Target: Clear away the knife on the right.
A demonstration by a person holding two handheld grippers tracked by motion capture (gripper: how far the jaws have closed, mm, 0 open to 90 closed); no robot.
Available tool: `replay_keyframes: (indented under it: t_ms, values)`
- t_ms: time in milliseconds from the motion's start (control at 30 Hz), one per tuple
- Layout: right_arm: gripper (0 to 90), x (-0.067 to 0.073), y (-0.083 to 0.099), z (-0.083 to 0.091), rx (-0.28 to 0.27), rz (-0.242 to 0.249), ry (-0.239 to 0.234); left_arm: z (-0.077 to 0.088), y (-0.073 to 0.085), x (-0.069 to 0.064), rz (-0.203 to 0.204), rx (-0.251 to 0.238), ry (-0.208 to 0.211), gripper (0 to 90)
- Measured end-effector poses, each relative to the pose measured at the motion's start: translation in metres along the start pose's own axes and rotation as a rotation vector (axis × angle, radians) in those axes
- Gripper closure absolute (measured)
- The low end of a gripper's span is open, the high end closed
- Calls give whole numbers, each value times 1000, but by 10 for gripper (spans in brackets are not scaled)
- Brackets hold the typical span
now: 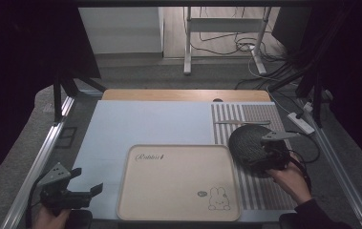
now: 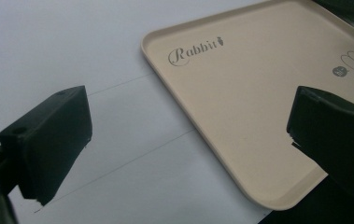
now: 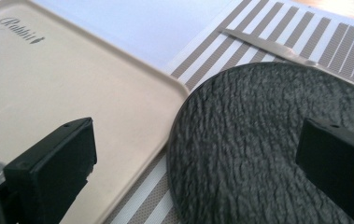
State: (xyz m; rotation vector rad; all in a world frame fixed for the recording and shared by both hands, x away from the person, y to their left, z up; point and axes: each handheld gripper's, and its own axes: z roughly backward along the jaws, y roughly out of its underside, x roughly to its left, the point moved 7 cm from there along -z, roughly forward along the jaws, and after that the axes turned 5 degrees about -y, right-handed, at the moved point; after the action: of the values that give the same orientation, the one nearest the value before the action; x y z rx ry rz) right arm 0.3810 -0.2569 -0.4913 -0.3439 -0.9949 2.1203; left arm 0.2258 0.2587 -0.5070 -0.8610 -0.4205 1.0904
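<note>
Beige tray (image 1: 178,183): a shallow rounded rectangle of smooth matt plastic with a low raised rim, printed with the word "Rabbit" in script near one corner and a small line-drawn rabbit near the opposite one. It lies flat on the table (image 1: 135,124), on a pale blue, smooth sheet. Just beyond the tray's right edge lies a striped mat (image 1: 257,119) of alternating white and grey-brown woven bands.

Dark plate (image 1: 250,143): a round disc with a rough, pebbled, slate-like surface, resting on the striped mat beside the tray's far right corner; in the right gripper view its edge (image 3: 258,140) slightly overlaps the tray rim. A flat, thin metal strip (image 3: 268,46) lies on the mat past the plate.

Right tool (image 1: 271,155): blocky black jaws spread wide, one over the tray, the other over the plate; whether either touches the plate cannot be told.

Left tool (image 1: 85,183): at the tray's near left corner, jaws wide apart and holding nothing, straddling the tray's edge above the blue sheet.
</note>
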Motion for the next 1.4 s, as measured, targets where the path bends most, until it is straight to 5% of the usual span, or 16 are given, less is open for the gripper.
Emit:
replay_keyframes:
  t_ms: [867,1400]
  values:
    - [0,-40,-27,-47,78,-55,97,0,0,0,1,-3,4,12]
    - [15,-68,-34,-83,155,-23,141,0,0,0,1,-6,8,12]
